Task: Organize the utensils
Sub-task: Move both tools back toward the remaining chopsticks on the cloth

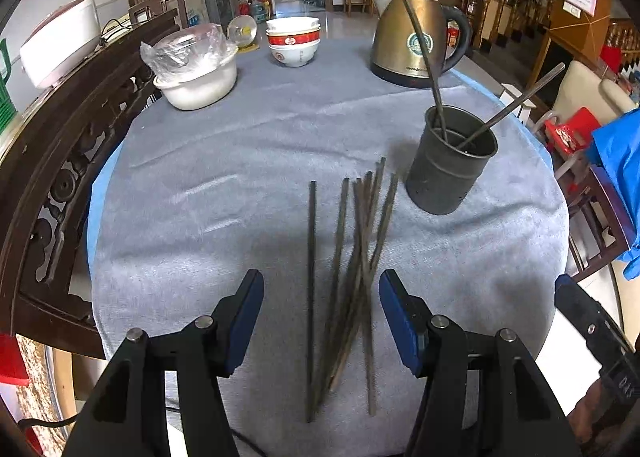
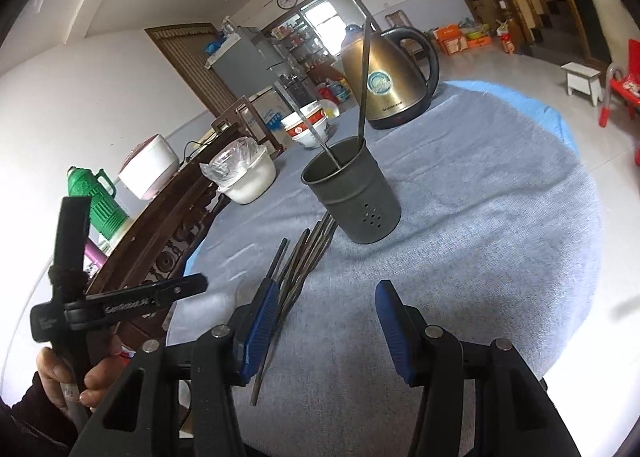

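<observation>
Two dark chopsticks point(image 1: 430, 69) are standing in the grey metal cylindrical holder point(image 1: 450, 173); six dark loose chopsticks point(image 1: 360, 257) are lying beside it on the grey-clothed table point(image 1: 200, 177), awaiting both released grippers: left gripper point(image 1: 320, 321), right gripper point(image 2: 326, 327).

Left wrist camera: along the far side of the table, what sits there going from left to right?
White basin covered in plastic wrap → stacked bowls → gold kettle.

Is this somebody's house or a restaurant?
Most likely a home's dining area: a round table holds stacked bowls, an electric kettle and a chopstick holder, with a fridge behind.
</observation>
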A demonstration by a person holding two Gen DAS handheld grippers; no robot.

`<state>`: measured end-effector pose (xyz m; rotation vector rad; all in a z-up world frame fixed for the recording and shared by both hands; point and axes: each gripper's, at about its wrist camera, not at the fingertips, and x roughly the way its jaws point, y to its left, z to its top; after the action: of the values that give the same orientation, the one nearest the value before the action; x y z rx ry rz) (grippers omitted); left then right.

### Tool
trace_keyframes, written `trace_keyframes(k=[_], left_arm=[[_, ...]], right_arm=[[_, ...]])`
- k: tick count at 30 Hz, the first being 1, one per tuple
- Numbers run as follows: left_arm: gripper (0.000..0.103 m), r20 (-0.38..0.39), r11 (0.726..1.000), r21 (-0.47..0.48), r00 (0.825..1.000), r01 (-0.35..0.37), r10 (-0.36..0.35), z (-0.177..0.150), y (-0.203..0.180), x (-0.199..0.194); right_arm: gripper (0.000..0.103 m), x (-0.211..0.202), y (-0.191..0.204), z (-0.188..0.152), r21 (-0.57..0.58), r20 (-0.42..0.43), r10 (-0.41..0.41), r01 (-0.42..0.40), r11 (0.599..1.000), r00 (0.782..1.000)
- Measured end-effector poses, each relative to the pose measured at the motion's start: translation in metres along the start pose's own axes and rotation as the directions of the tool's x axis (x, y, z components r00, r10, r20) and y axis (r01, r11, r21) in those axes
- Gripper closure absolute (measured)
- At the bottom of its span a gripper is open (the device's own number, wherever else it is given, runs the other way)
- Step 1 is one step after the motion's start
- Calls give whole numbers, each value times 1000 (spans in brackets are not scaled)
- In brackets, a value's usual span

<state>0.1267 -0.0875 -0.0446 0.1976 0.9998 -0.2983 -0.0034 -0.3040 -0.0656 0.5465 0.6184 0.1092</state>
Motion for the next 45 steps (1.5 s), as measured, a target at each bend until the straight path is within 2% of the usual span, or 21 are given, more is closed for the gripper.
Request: trace_keyframes(k=[5, 14, 20, 26, 31, 41, 45], left_arm=[[42, 3, 999, -13, 999, -32, 32, 11, -17, 0], [42, -23, 985, -124, 993, -121, 119, 18, -17, -2], [42, -24, 967, -140, 977, -212, 210, 5, -12, -19], [42, -20, 938, -198, 958, -283, 285, -13, 14, -44], [42, 4, 935, -220, 958, -277, 285, -22, 29, -58], [42, 57, 975, -165, 986, -148, 159, -42, 42, -71], [42, 91, 979, -168, 987, -115, 131, -60, 56, -85]], right_arm=[[48, 3, -15, 11, 28, -24, 46, -46, 999, 999], [48, 11, -26, 30, -31, -69, 132, -135, 990, 989], [48, 32, -23, 33, -25, -120, 214, -218, 976, 969], [48, 48, -7, 33, -15, -147, 278, -283, 959, 949], [48, 37, 5, 29, -27, -117, 271, -276, 961, 956], [48, 9, 13, 11, 14, -55, 156, -155, 988, 986], [48, -1, 29, 1, 4, -40, 132, -132, 991, 990]])
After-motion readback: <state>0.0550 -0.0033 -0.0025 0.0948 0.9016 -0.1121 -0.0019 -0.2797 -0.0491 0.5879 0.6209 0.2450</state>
